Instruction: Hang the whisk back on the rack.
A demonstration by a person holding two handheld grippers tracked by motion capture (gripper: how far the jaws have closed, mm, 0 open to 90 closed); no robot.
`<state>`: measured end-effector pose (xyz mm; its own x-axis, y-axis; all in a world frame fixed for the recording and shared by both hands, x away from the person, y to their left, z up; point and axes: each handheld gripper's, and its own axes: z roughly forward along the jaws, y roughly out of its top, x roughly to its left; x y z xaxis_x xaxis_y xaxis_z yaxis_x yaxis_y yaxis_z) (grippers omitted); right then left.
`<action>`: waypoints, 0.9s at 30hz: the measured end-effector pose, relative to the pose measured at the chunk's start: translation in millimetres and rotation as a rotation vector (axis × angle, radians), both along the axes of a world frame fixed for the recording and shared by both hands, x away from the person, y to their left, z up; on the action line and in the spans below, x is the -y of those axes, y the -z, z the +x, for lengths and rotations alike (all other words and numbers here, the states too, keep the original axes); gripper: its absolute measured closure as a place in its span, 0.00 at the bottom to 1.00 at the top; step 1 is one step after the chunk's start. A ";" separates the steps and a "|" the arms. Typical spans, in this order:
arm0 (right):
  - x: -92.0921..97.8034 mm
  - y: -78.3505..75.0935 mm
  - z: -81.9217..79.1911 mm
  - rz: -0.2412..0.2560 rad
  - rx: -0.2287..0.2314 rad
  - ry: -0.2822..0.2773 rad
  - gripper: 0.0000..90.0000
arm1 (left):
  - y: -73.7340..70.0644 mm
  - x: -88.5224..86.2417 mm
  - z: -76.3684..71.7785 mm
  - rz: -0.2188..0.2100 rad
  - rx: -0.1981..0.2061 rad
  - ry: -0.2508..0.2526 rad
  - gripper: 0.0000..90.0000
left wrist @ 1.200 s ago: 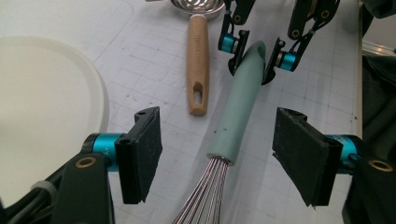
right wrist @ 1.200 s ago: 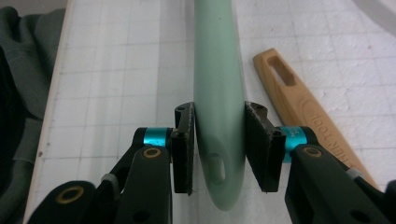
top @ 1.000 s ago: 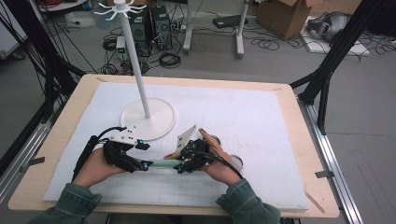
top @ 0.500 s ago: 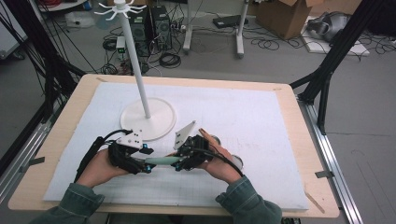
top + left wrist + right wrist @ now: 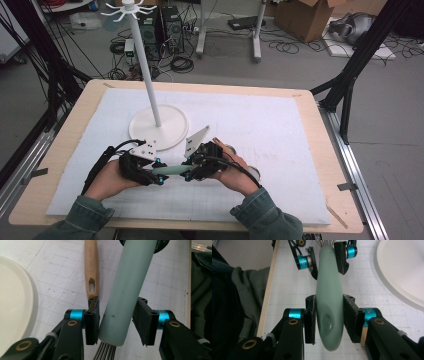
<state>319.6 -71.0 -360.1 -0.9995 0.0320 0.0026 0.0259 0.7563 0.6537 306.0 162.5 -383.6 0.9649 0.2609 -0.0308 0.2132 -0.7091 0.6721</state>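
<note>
Near the table's near edge, the right gripper (image 5: 329, 321) clamps the mint-green whisk handle (image 5: 329, 302) by its looped end. The left gripper (image 5: 117, 321) stands apart around the wire end (one pad touching). A wooden handle (image 5: 91, 267) lies beside.

wooden table (image 5: 320, 165), white gridded mat (image 5: 280, 130), stand base (image 5: 170, 125)

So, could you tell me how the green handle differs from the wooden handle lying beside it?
The green handle is thicker and plain; the wooden handle is slimmer, with lettering. The green handle is clamped in the right tool; the wooden handle lies on the mat. Both have a hanging hole.
</note>
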 end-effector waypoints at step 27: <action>20.5 -11.3 12.5 0.172 -0.075 0.126 0.55 | -22.0 -11.3 3.7 -0.055 0.026 -0.012 0.77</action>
